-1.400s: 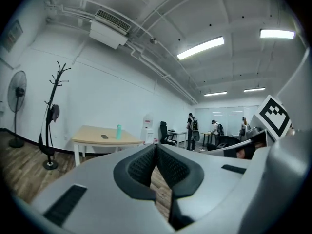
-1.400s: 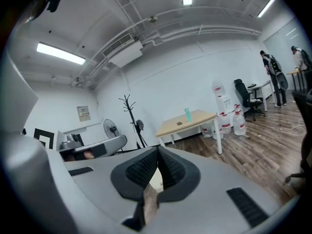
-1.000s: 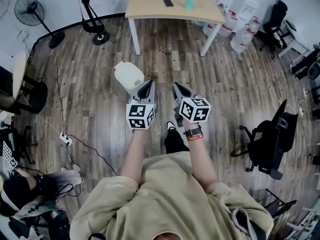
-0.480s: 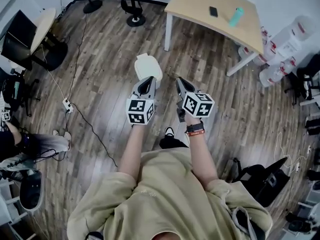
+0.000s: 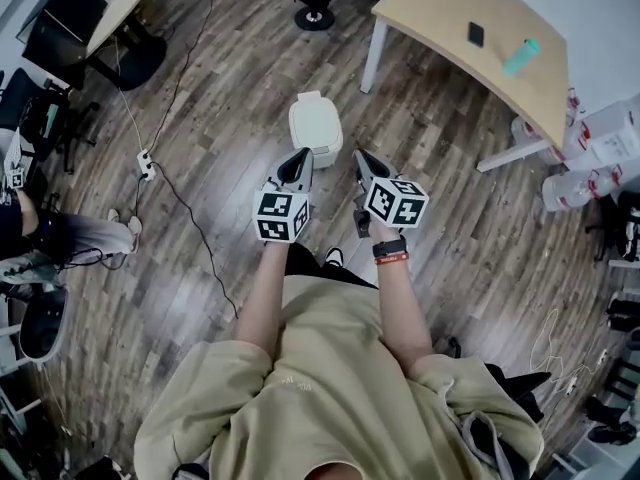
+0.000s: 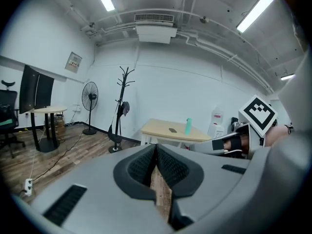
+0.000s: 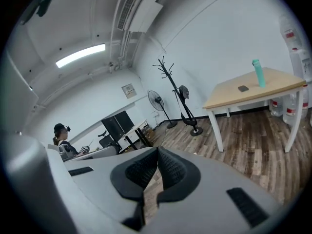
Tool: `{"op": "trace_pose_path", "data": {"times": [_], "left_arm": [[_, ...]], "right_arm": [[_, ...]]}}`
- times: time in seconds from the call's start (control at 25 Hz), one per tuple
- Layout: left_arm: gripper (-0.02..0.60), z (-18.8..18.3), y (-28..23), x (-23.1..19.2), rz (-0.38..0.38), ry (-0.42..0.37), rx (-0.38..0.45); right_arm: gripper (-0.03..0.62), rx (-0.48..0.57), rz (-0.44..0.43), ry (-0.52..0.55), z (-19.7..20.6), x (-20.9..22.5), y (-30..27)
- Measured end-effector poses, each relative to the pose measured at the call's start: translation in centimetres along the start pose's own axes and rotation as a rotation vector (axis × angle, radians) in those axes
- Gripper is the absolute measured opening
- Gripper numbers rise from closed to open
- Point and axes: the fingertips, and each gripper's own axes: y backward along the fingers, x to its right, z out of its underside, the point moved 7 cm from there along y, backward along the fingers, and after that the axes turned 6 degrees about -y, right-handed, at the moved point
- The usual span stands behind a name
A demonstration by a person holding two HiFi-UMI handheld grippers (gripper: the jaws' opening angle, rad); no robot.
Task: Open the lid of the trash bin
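Observation:
A small white trash bin with its lid down stands on the wood floor, seen in the head view. My left gripper is shut, its tips just short of the bin's near side, and apart from it. My right gripper is also shut, level with the left and to the right of the bin. In the left gripper view the jaws meet with nothing between them, and the right gripper's marker cube shows at the right. The right gripper view also has closed jaws. Neither gripper view shows the bin.
A wooden table with a phone and a teal bottle stands beyond the bin to the right. A power strip with cables lies to the left. A seated person's leg is at far left; water jugs at right.
The view has swung round: the bin now sits straight ahead of the left gripper and closer to its tips. Both grippers stayed shut and side by side.

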Motion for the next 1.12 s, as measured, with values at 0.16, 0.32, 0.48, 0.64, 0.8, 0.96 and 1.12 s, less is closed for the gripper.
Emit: {"op": "trace_pose_path", "data": {"times": [0.16,0.32,0.48,0.64,0.8,0.96,1.12], "left_arm": [[0.023,1.3,-1.2,-1.0,-0.030,0.016,-0.023],[0.023,2.8,-3.0,-2.6,-0.034,0.005,-0.046],[0.023,4.7,-5.4,-5.2,-0.035,0.025,-0.054],[0.023,7.0,-8.6,-8.2,-0.019,0.038,-0.084],[0.023,9.4,-11.9,-11.0,-0.006,0.034,-0.115],[0.023,12.3,-14.6,-13.5,0.009,0.044,-0.147],[0.023,15.0,-16.9,-15.3,0.018,0.060,-0.175]], "right_arm": [[0.015,-0.050,-0.014,-0.023,1.1,1.4,-2.3],[0.015,-0.053,-0.034,-0.053,1.6,2.8,-4.9],[0.015,-0.074,-0.017,-0.045,2.3,3.8,-8.5],[0.014,-0.110,0.011,-0.035,3.6,5.0,-13.0],[0.012,-0.163,0.040,-0.029,5.3,6.8,-17.6],[0.012,-0.214,0.065,-0.003,7.2,8.5,-21.7],[0.009,-0.260,0.091,0.010,9.2,10.9,-25.0]]}}
